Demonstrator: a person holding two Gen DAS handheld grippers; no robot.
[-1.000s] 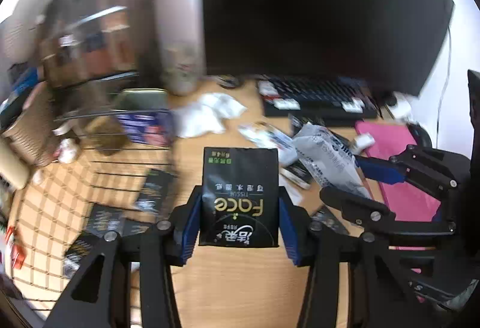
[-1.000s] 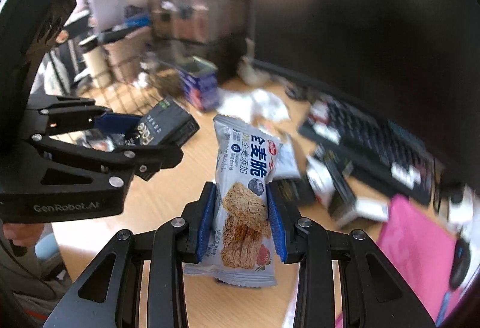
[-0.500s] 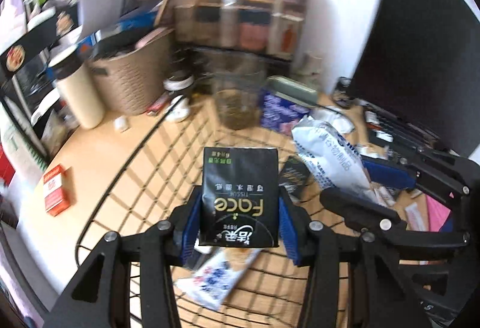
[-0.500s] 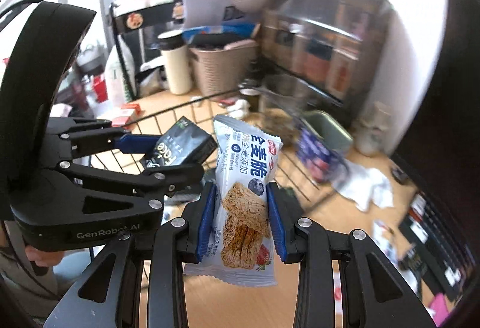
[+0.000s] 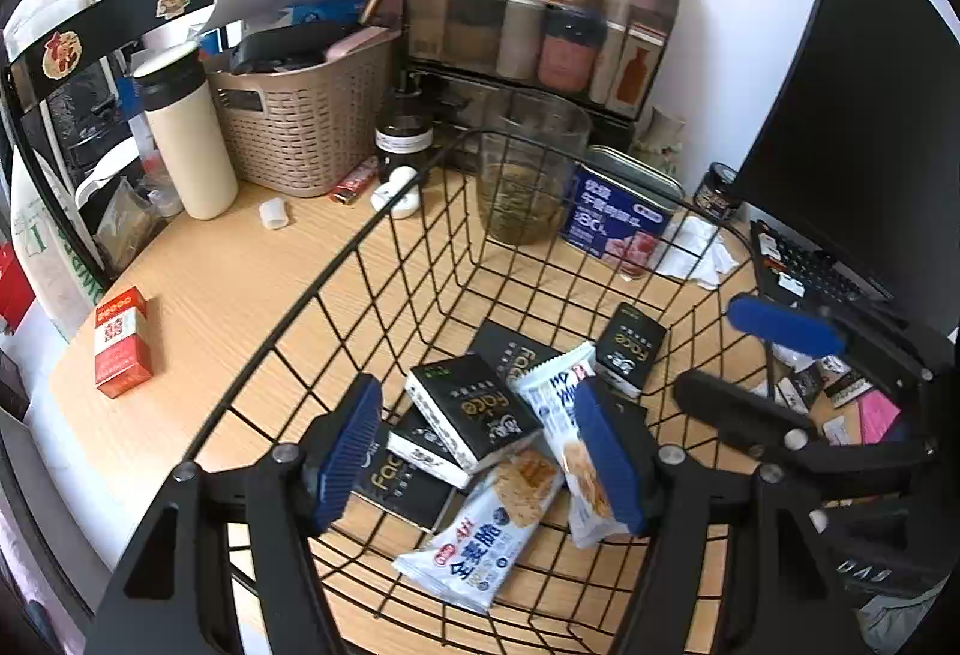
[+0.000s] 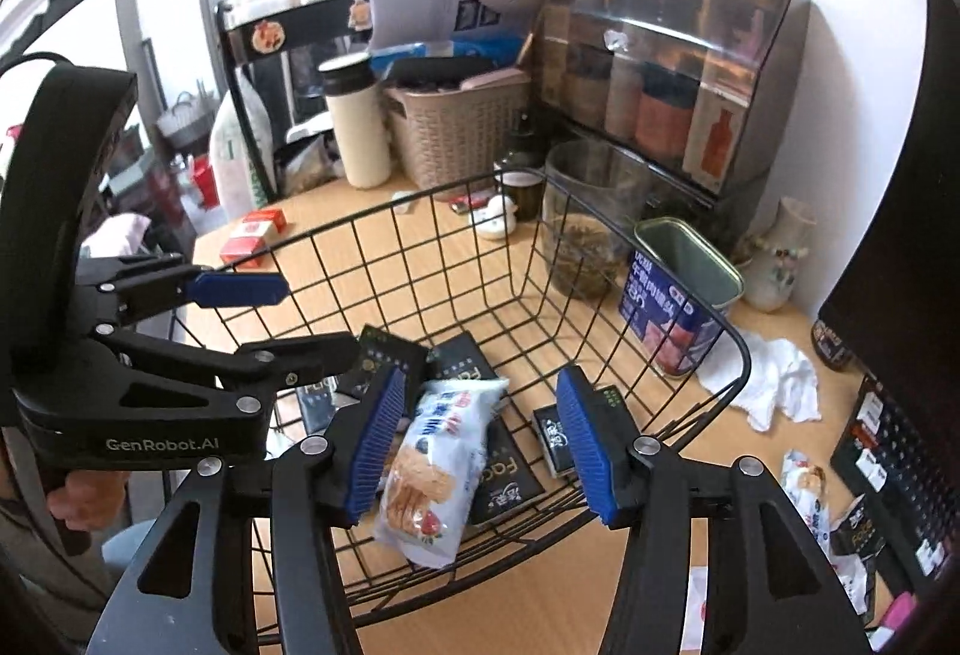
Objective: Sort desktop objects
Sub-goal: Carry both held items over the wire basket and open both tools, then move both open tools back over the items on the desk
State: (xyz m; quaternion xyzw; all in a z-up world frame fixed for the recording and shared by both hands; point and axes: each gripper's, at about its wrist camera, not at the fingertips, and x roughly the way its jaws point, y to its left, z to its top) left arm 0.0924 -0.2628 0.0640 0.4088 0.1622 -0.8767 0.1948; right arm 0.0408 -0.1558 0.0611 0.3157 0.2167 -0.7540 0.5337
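Left gripper (image 5: 477,451): blue-padded black jaws are being opened, spread wide above the black wire mesh basket (image 5: 336,265); nothing is being gripped. The black "Face" tissue pack (image 5: 474,418) is seen lying between and below the pads, apart from both, tilted on other black packs in the basket.
Right gripper (image 6: 480,442): jaws are being opened; a clear gap is shown on each side of the white-and-blue cereal bar wrapper (image 6: 435,466), which is seen loose below the pads, against the basket's near wire wall. Not being held.
Basket contents: several black tissue packs and a second white-and-blue cereal bar wrapper (image 5: 480,529) are lying flat on the basket floor.
Basket position: it is being shown on the light wooden desk (image 5: 228,283), in front of a beige woven plastic hamper (image 5: 300,115) and a cream flask (image 5: 186,139).
Nearby: a blue open meat tin (image 6: 678,307) and a glass jar (image 6: 585,229) are standing just outside the far rim; a crumpled white tissue (image 6: 768,382) is lying near the black keyboard (image 6: 894,451).
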